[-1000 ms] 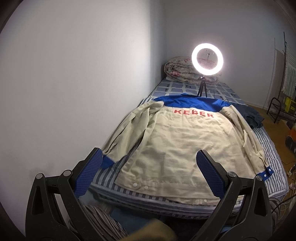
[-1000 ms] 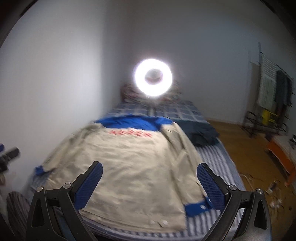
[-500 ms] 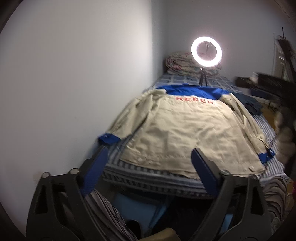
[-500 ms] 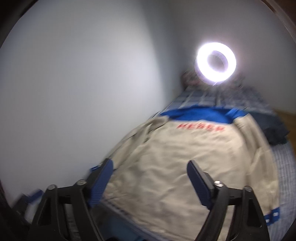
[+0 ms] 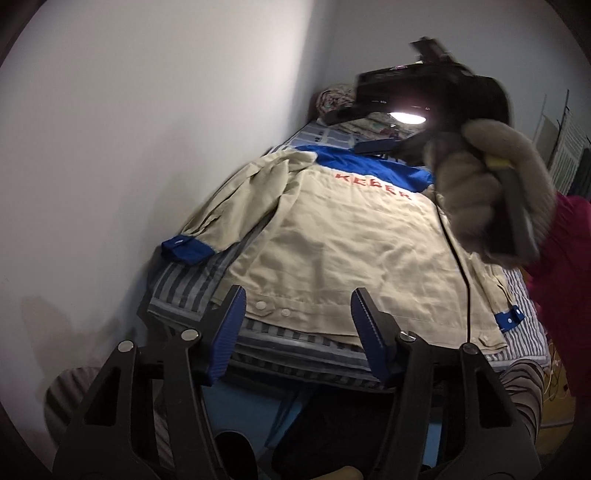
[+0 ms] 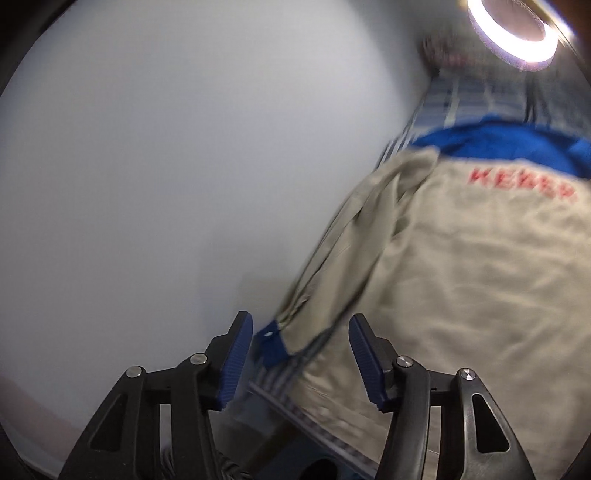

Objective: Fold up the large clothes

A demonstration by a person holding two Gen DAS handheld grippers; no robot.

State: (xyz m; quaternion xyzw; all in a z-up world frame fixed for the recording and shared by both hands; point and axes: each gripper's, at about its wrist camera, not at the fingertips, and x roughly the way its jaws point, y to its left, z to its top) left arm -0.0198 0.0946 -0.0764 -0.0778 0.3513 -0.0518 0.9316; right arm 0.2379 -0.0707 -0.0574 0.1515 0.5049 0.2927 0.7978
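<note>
the jacket (image 5: pixel 343 236) lies spread flat, back side up, on the striped bed (image 5: pixel 295 343), its blue yoke (image 5: pixel 369 168) at the far end and red letters (image 5: pixel 373 186) just below that. its hem (image 5: pixel 306 314), with two snaps, runs along the near edge of the bed. one sleeve (image 5: pixel 236 206) lies along the wall side and ends in a blue cuff (image 5: pixel 186 249) that rests on the stripes beside the white wall (image 5: pixel 147 129); the other sleeve runs down the opposite side to a second blue cuff (image 5: pixel 509 319). the left gripper (image 5: pixel 297 332) hangs just off the near bed edge in front of the hem, its jaws closing with nothing pinched between them, the blue pads still apart and clear of the cloth. the right gripper (image 6: pixel 301 354) points down at the wall-side cuff (image 6: pixel 271 345), which shows blurred in the gap between its blue pads; its jaws are closing too, and the pads do not press on the cuff. in the left view that gripper is seen from behind above the jacket, held by a gloved hand (image 5: pixel 491 192) with a magenta sleeve (image 5: pixel 565 280). a lit ring light (image 6: pixel 515 31) stands at the far end of the bed, with a rolled quilt (image 5: pixel 336 101) against the wall behind it.
</note>
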